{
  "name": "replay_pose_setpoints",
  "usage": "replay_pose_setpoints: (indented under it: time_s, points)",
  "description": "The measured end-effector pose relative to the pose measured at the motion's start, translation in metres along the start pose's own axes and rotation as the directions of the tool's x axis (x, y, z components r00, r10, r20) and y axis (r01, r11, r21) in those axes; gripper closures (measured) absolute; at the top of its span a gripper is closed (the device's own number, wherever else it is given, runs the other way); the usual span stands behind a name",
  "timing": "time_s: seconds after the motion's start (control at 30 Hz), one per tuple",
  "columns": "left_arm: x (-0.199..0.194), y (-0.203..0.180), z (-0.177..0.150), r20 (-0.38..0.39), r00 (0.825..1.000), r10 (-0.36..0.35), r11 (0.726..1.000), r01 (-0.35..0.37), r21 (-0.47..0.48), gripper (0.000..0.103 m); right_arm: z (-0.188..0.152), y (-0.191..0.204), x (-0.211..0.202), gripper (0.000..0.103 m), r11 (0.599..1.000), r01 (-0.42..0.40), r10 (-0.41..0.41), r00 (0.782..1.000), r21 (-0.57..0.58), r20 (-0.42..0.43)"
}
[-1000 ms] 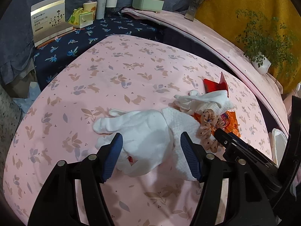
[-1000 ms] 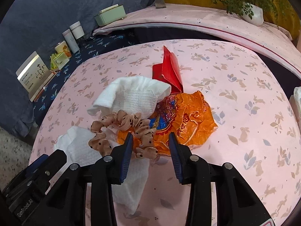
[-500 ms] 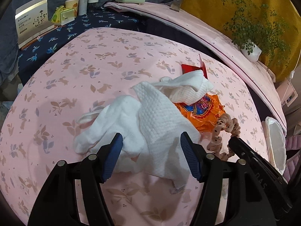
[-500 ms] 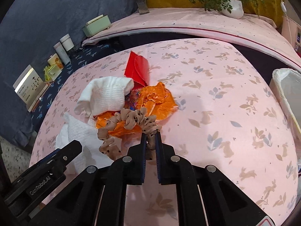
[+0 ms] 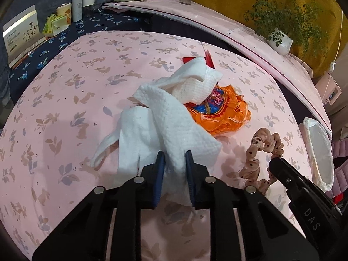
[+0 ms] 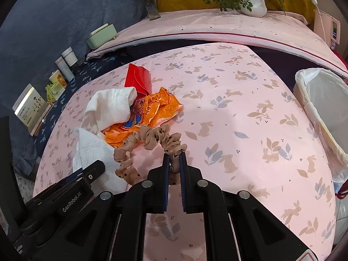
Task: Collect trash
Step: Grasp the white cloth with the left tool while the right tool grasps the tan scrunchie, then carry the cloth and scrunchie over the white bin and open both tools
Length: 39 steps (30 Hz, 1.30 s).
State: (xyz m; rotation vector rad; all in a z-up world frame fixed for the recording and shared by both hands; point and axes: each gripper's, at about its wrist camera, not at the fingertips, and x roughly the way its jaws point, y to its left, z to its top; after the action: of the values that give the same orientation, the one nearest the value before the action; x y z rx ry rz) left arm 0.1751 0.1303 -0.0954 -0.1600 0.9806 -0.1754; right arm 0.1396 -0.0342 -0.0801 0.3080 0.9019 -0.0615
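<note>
Trash pile: a textured white paper towel [image 5: 174, 128], a second white cloth-like wad [image 5: 195, 84], an orange snack wrapper [image 5: 224, 115] and a red paper packet [image 6: 139, 78] lie bunched together near the middle of the pink rabbit-print tabletop [image 5: 87, 65], toward its far side.
Left gripper [image 5: 175, 169]: closed on the near corner of the paper towel, which bulges out between the blue pads and hangs down below them.
Right gripper [image 6: 174, 165]: pinched tight on a beige dotted scrunchie [image 6: 150, 139]; the rest of the loop curls off to the left, its far arc just beside the orange wrapper.
Scrunchie in the left view: [image 5: 258, 152] off to the right of the pile, clear of the paper towel.
Trash bin: white-lined bin [image 6: 322, 106] at the right edge of the tabletop, well apart from the pile.
Back ledge: a potted plant [image 6: 254, 5] and a pale green box [image 6: 102, 35] on the pink-covered ledge beyond the far edge.
Left side: bottles [image 5: 82, 4] and a printed card [image 5: 21, 34] on a navy cloth.
</note>
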Motion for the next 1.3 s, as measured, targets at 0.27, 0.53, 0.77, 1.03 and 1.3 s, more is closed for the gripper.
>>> replay_pose_setpoints:
  time_s: [0.27,0.53,0.77,1.03,1.3]
  points:
    - [-0.024,-0.014,-0.004,0.003,0.996,-0.090,0.996,0.090,0.021,0.092,0.003,-0.014,-0.021,0.094,1.000,-0.008,0.007,0.999,0.024,0.037]
    - [-0.049,0.001,-0.023,0.025,0.995,-0.095,0.995,0.095,0.007,0.055,-0.003,-0.024,-0.035,0.094,0.999,-0.024,0.022,0.999,0.036,0.047]
    - [-0.054,0.024,-0.028,0.018,0.999,-0.047,0.998,0.048,-0.035,0.053,-0.010,-0.022,-0.039,0.094,0.999,-0.041,0.040,0.998,0.025,0.042]
    - [-0.032,0.032,-0.035,-0.029,0.999,-0.025,0.999,0.024,-0.032,0.050,-0.015,-0.019,-0.037,0.094,0.999,-0.043,0.042,0.999,0.019,0.031]
    - [-0.015,0.020,-0.038,-0.068,0.996,-0.050,0.999,0.050,0.003,0.089,-0.021,-0.008,-0.030,0.094,0.999,-0.051,0.051,0.999,-0.009,0.008]
